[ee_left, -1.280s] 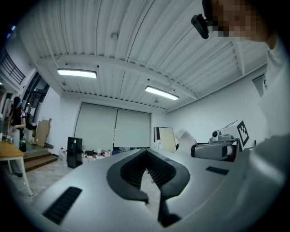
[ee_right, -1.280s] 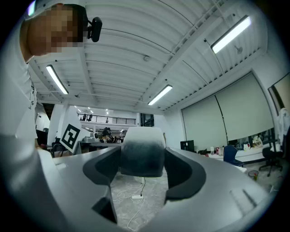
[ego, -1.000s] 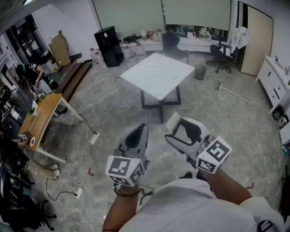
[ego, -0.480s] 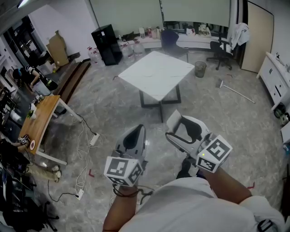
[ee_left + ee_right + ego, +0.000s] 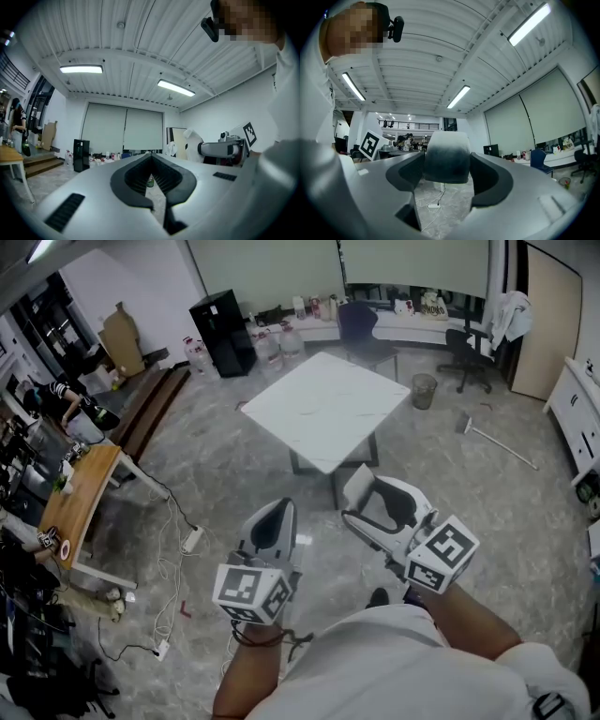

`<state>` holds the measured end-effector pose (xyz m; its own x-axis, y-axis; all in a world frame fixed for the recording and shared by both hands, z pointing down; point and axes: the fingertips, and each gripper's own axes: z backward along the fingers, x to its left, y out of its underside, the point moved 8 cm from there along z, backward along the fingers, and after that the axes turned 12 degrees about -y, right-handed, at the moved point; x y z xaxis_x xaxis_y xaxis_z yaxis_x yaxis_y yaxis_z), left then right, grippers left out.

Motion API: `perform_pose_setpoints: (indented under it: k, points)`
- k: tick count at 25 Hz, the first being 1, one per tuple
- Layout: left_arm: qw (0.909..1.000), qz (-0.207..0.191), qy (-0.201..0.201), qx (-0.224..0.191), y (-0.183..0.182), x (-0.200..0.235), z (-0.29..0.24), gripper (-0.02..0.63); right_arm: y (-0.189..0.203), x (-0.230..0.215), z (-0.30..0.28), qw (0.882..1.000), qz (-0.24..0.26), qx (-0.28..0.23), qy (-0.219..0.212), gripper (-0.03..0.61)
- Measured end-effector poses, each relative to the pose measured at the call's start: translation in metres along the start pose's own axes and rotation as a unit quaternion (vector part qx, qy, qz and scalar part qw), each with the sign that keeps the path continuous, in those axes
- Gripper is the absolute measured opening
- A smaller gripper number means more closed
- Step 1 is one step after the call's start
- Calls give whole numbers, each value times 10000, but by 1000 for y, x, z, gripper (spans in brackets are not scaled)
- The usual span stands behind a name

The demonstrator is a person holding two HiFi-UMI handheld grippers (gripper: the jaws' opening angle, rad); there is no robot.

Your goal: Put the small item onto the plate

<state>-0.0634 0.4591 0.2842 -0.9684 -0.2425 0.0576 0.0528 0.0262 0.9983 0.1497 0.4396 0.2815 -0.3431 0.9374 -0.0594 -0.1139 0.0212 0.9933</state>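
No plate shows in any view. My right gripper (image 5: pixel 362 495) is shut on a small white item (image 5: pixel 358 485); in the right gripper view this item (image 5: pixel 446 152) is white on top, dark lower down, and fills the gap between the jaws. My left gripper (image 5: pixel 277 510) is shut with nothing in it, and its jaws meet at the tip (image 5: pixel 151 156). Both grippers are held in front of my chest, above the grey floor. The white square table (image 5: pixel 323 409) stands ahead of them with a bare top.
A wooden desk (image 5: pixel 80 493) stands at the left with a person (image 5: pixel 70 399) beyond it. Cables and a power strip (image 5: pixel 192 540) lie on the floor. At the back are a black cabinet (image 5: pixel 217 324), office chairs (image 5: pixel 466 357) and a bin (image 5: pixel 424 390).
The white table has come slightly nearer and lower in the head view as I step forward. Both grippers keep the same pose and grip.
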Motion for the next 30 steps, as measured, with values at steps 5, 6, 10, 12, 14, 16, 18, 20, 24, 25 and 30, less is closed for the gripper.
perform_pose_setpoints:
  k: [5, 6, 10, 12, 14, 16, 18, 20, 24, 25, 30]
  points:
    - [9996, 68, -264, 4, 3, -8, -79, 6, -7, -89, -1, 9999, 1, 49, -135, 291]
    - [9995, 94, -306, 4, 4, -10, -94, 6, -8, -106, 0, 9999, -9, 56, -164, 291]
    - [9990, 71, -450, 46, 7, -15, -145, 5, -10, -160, -1, 9996, -32, 99, -256, 291]
    - [9985, 93, -533, 70, 7, -13, -162, 6, -9, -181, -3, 9996, -52, 117, -267, 291]
    - [9980, 134, -606, 103, 8, -10, -180, 5, -8, -200, -5, 9996, -91, 127, -254, 291]
    - [9977, 166, -647, 123, 10, -6, -198, 5, -5, -218, -9, 9996, -120, 145, -232, 291]
    - [9975, 193, -661, 127, 14, 1, -214, 6, 1, -232, -16, 9995, -157, 162, -208, 291]
    - [9975, 212, -666, 130, 17, 10, -230, 5, 5, -246, -24, 9995, -182, 166, -189, 291]
    - [9975, 250, -640, 149, 20, 31, -271, 6, 6, -278, -44, 9995, -178, 224, -117, 291]
    - [9976, 238, -627, 153, 22, 37, -281, 6, 7, -286, -51, 9995, -171, 248, -93, 291]
    - [9984, 272, -468, 188, 31, 83, -336, 5, 13, -330, -99, 9994, -80, 340, 41, 291]
